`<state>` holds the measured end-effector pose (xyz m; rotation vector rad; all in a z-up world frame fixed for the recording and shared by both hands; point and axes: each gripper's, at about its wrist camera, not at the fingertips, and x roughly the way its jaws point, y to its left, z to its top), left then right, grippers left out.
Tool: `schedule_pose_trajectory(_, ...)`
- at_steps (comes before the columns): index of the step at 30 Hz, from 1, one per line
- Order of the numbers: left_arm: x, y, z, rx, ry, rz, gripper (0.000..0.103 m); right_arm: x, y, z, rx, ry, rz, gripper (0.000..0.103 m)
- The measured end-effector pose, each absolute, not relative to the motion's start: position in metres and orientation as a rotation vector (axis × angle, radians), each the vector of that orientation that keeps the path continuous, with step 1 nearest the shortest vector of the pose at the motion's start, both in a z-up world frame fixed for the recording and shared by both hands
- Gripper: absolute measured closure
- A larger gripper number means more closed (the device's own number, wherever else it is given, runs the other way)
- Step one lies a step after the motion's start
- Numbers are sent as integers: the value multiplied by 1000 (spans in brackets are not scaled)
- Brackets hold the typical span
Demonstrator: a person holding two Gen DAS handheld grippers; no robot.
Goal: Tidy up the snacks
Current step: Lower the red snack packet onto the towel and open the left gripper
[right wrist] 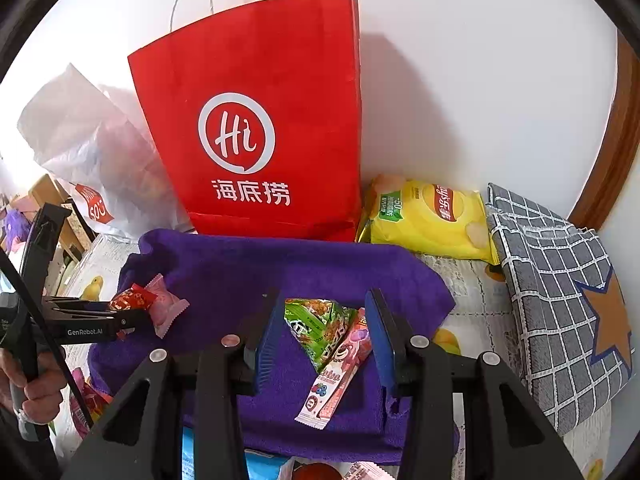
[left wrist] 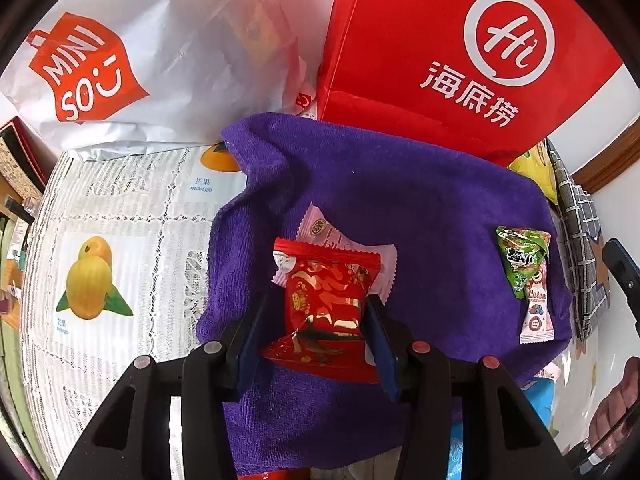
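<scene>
Left gripper (left wrist: pixel 326 334) is clamped on a red snack (left wrist: pixel 326 308) w/ gold print, pads pressing both sides of the pack. It sits right over a pink pack (left wrist: pixel 340 242), which pokes out just past the fingertips; can't read that one's logo. Both are over the purple towel (left wrist: pixel 400 184).

Right gripper (right wrist: pixel 324 338) has its jaws apart, nothing pinched. Between them on the towel lie a green pack (right wrist: pixel 310 322) and a pink stick (right wrist: pixel 340 364), overlapping; the stick reads something like "Lotso" in the left view, w/ a berry pic near its end. Neither pad touches them afaict.

To the left of the right gripper you can see the other tool w/ "GenRobot.AI" on its side, and a hand (right wrist: pixel 28 384) on the grip.

Further out, beyond the towel: a red bag (right wrist: pixel 256 120) w/ a white "Hi" circle logo and 海底捞 under it, standing vs the wall. Left of it a white bag (left wrist: pixel 132 68) w/ red "MINISO" print. Right of the red bag a yellow chips bag (right wrist: pixel 428 220), Lay's logo, green "-50%" panel. Far right, a grey checked cloth (right wrist: pixel 560 288) w/ an orange star.

Tablecloth (left wrist: pixel 132 208) under it all has fruit pics labelled "mango".
</scene>
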<state>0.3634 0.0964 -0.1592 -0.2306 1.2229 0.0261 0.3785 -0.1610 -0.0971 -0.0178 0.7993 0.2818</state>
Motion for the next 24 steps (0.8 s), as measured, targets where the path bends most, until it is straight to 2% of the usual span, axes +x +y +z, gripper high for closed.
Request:
schedule_pose_trajectory(12,366,90,-161,-226,1236,23,54,376,-155,-96,-21,802,294,61)
schedule_pose_trajectory(19,363,91,-149,-237,1204,5,41,373,-154,-92,-20,798,301,58)
schedule_pose_trajectory(24,357,90,-132,-239,1143,-26,39,371,-155,-86,-14,791,297,57)
